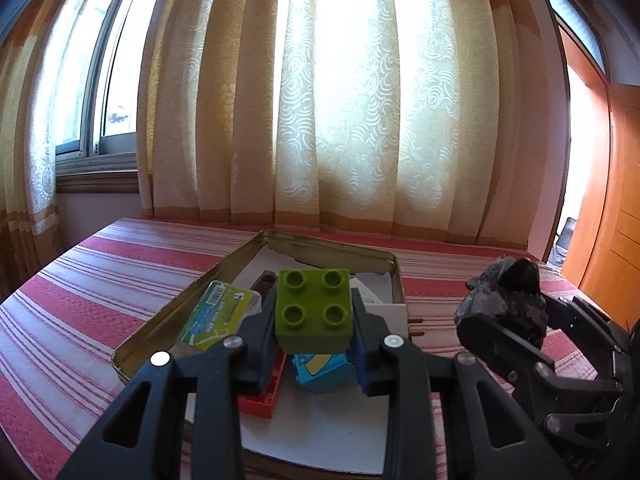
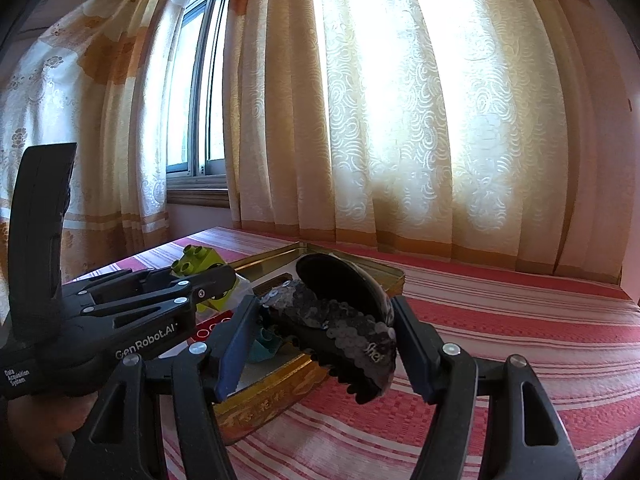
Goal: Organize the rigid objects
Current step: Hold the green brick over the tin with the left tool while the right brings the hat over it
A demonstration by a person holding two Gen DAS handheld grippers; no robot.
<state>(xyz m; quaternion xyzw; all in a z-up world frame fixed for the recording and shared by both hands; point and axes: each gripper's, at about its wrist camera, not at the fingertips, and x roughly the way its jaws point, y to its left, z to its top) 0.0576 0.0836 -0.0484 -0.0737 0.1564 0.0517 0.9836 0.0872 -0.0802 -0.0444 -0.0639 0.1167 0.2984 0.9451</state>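
While both grippers hang over the tin, each one has a toy or thing in it. The left gripper squeezes a green block from both sides, and the block is up in the air above the middle of the tin. The right gripper has a black sequin clip between its fingers, above the tin's near right edge. Both pads touch the clip, so it looks held.

Down in the tin lie a red block, a blue block and a green card on white paper. The tin sits on a red striped cloth.

The step looks like putting things into the tin. Two things are still up, so the job seems about half done. Next, the left gripper needs to go down to a bare spot near the blue block and let go softly. The clip should wait, or the two grippers may bump.
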